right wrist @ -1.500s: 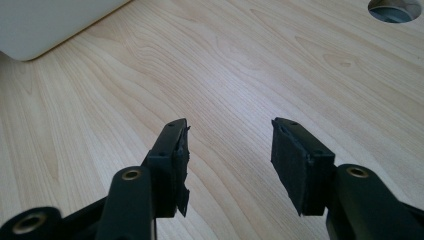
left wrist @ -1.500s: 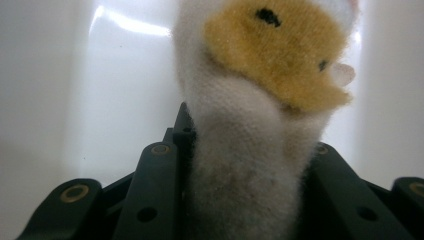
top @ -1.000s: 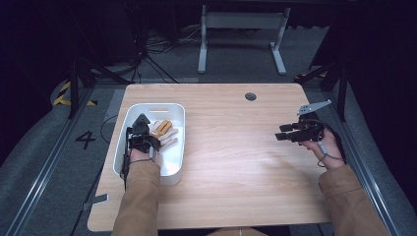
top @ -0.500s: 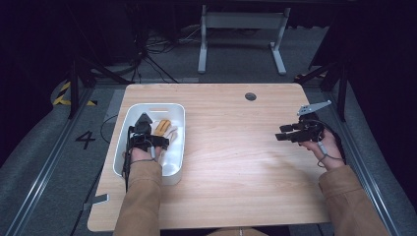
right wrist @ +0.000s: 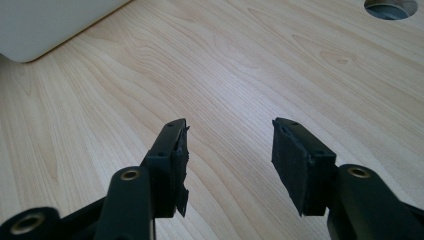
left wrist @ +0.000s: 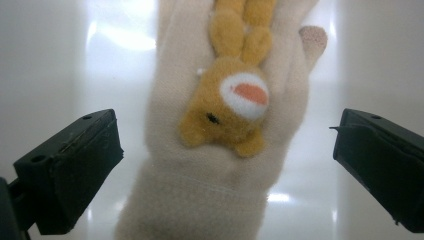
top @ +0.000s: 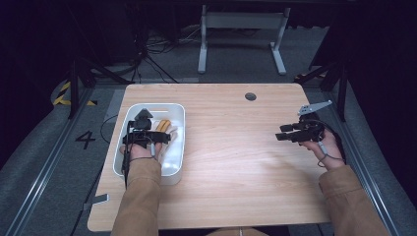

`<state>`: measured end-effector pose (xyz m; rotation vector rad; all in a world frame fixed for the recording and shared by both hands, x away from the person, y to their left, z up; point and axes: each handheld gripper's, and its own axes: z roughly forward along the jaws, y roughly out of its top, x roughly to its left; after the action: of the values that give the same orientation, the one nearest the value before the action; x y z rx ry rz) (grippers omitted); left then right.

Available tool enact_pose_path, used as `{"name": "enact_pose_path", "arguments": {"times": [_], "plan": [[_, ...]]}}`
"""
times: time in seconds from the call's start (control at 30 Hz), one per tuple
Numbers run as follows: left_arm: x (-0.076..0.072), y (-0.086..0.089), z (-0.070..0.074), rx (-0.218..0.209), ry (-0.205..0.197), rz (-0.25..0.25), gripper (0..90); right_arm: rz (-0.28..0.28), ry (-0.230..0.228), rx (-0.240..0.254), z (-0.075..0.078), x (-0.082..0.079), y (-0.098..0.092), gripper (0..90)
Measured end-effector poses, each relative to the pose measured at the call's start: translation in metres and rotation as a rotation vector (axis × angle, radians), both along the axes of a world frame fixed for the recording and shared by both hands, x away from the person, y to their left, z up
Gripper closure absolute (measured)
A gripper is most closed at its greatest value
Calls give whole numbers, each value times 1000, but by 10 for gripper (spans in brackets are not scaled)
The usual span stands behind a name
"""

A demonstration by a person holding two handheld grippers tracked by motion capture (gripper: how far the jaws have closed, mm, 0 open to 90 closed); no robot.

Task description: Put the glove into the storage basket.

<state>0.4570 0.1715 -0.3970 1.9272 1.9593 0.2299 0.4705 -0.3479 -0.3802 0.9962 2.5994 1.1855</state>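
hovering over the white tub (top: 177, 147) at the left of the desk (top: 231, 162), the left gripper (top: 147, 139) has its jaws spread wide — they have just been opening, and nothing is pinched between them. in the left gripper view the cream glove (left wrist: 220, 165) lies flat on the tub's glossy floor between the two black jaws, clear of both, with a small orange-brown plush animal (left wrist: 232, 100) on its back and one pinkish fingertip at the upper right. in the high view the glove (top: 169, 142) sits beside the gripper's tip inside the tub. the right gripper (top: 285, 135) rests in the person's hand at the right side of the desk, well apart from the tub — its jaws stand partly open over bare wood, holding nothing (right wrist: 230, 150).
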Motion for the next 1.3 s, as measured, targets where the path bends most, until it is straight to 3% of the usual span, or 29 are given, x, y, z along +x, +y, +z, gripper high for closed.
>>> {"name": "enact_pose_path", "arguments": {"times": [0.17, 0.2, 0.3, 0.33, 0.37, 0.4, 0.47, 0.5, 0.63, 0.67, 0.8, 0.9, 0.93, 0.97, 1.0, 1.1, 1.17, 1.2, 1.3], "plan": [[-5, -3, 14, 4, -60, -12, 0, 1, -7, 3, 0, 0, -1, 487], [-6, -4, 21, 11, -86, -27, 0, 0, -1, 1, 0, 0, 0, 487], [-8, -7, 27, 22, -92, -59, 0, 2, 0, -7, -1, 0, -1, 481], [-11, -9, 35, 24, -124, -80, 0, 1, -1, -11, -1, 0, -1, 480], [-11, -9, 35, 24, -124, -80, 0, 1, -1, -11, -1, 0, -1, 480], [-14, -11, 43, 3, -163, -96, 0, -2, -1, -9, -1, -1, -2, 479], [-16, -12, 47, -7, -180, -112, 0, -2, -2, -10, -1, -1, -2, 479], [-19, -17, 53, -27, -220, -135, 0, -2, -2, -12, -2, -1, -2, 478], [-21, -27, 57, -41, -267, -195, 0, -5, -5, -23, -2, -4, -3, 476], [-21, -35, 59, -34, -291, -237, 0, -12, -6, -24, -2, -5, -6, 475], [-20, -46, 61, -43, -321, -277, 0, -26, -6, -24, -2, -9, -12, 475], [-18, -58, 63, -59, -347, -331, 0, -34, -9, -24, -3, -12, -16, 473], [-17, -67, 64, -69, -363, -373, 0, -37, -6, -25, -3, -13, -18, 473], [-17, -67, 64, -69, -363, -373, 0, -41, -5, -23, -3, -14, -20, 472], [-17, -77, 65, -73, -380, -418, 0, -44, -6, -23, -3, -15, -21, 472], [-17, -86, 66, -82, -397, -454, 0, -53, -8, -20, -3, -18, -25, 472], [-18, -94, 68, -104, -406, -482, 0, -56, -10, -19, -2, -20, -27, 471], [-19, -102, 70, -138, -412, -512, 0, -58, -10, -19, -2, -20, -28, 471], [-22, -109, 72, -153, -420, -547, 0, -62, -8, -19, -3, -20, -29, 470]]}}
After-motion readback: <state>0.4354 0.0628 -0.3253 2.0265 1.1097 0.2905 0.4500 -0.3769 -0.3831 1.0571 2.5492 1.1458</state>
